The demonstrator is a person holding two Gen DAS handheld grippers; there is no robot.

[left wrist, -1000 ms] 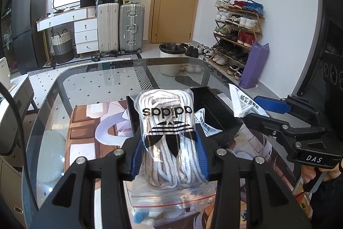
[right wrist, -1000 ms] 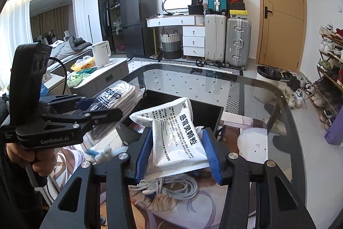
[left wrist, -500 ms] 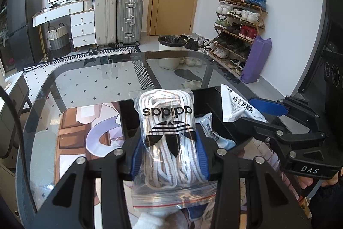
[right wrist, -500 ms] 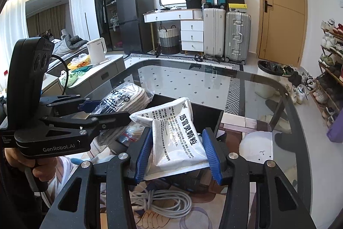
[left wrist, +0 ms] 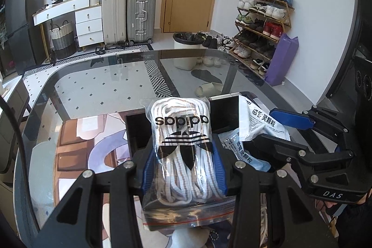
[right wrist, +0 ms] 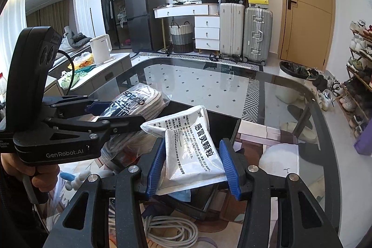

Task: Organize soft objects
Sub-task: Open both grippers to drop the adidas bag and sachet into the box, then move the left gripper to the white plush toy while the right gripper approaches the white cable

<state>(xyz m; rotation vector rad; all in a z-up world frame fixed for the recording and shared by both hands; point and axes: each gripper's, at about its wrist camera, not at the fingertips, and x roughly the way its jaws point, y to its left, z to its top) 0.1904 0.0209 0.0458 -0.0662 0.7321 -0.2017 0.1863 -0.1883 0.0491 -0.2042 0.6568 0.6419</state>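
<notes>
A glass surface [left wrist: 97,85] carries a black tray [right wrist: 229,124]. Over it, the left hand-held gripper [left wrist: 183,169] is clamped on a clear bag of white shoelaces [left wrist: 182,145], and the right hand-held gripper [right wrist: 194,166] is clamped on a white medicine sachet [right wrist: 193,150].

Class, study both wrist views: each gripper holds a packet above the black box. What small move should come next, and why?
Probably lower both a little further, then release. The left gripper clamps the bag of shoelaces and the right gripper clamps the white sachet; both hang over the open black box, which already holds a similar sachet, and neither looks set down yet.
</notes>
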